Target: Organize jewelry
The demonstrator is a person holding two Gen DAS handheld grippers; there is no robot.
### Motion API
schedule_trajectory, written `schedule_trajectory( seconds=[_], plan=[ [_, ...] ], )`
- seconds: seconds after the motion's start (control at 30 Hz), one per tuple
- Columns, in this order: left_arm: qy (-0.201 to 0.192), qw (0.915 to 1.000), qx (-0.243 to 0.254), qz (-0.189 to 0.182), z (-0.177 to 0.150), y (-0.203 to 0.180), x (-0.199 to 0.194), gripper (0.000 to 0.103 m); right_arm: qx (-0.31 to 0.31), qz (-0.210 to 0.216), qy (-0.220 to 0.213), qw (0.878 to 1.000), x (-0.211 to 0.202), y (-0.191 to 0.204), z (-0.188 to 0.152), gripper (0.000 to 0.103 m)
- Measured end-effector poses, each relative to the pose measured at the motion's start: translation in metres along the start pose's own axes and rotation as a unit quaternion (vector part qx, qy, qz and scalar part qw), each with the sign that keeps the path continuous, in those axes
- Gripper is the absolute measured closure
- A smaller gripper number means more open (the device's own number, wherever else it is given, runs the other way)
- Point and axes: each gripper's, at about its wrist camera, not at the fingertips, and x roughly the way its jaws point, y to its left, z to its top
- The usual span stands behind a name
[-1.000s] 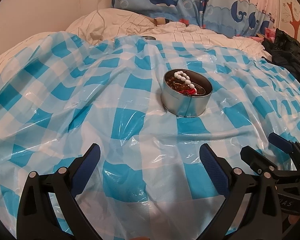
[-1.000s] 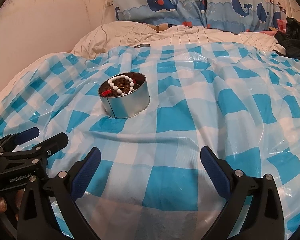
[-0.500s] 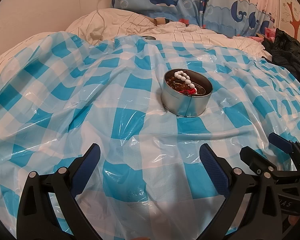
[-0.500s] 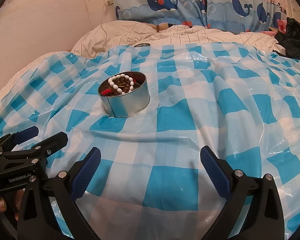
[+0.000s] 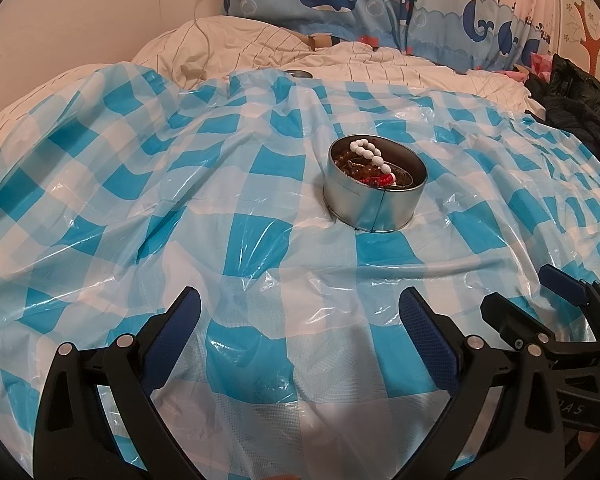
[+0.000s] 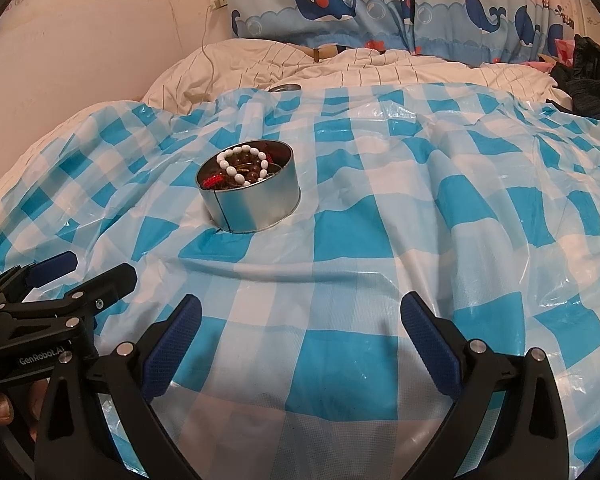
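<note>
A round silver tin point(image 5: 374, 204) stands on the blue-and-white checked plastic sheet point(image 5: 148, 200); it also shows in the right wrist view point(image 6: 252, 204). Inside lie a white bead bracelet point(image 5: 370, 152) point(image 6: 242, 164), brown beads point(image 5: 350, 168) and a red piece point(image 5: 384, 179). My left gripper point(image 5: 300, 332) is open and empty, low over the sheet, well short of the tin. My right gripper point(image 6: 300, 336) is open and empty beside it. Each gripper shows in the other's view: the right one point(image 5: 540, 304) and the left one point(image 6: 76, 276).
The sheet covers a bed with a white striped duvet point(image 5: 260, 52) behind it. A whale-print curtain point(image 6: 340, 4) hangs at the back. Dark clothing point(image 5: 572, 108) lies at the right edge. A small round metal lid point(image 6: 285, 88) lies at the sheet's far edge.
</note>
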Motion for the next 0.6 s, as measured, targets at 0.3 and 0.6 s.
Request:
schedule_trajectory(
  seconds=[0.3, 0.6],
  plan=[
    [0.004, 1.0, -0.007, -0.004, -0.002, 0.003, 0.002, 0.008, 0.0, 0.0, 0.002, 1.0, 0.0, 0.0, -0.001, 0.008],
    [-0.025, 0.9995, -0.014, -0.011, -0.006, 0.008, 0.003, 0.008, -0.002, -0.002, 0.005, 1.0, 0.003, 0.0, -0.006, 0.008]
  ],
)
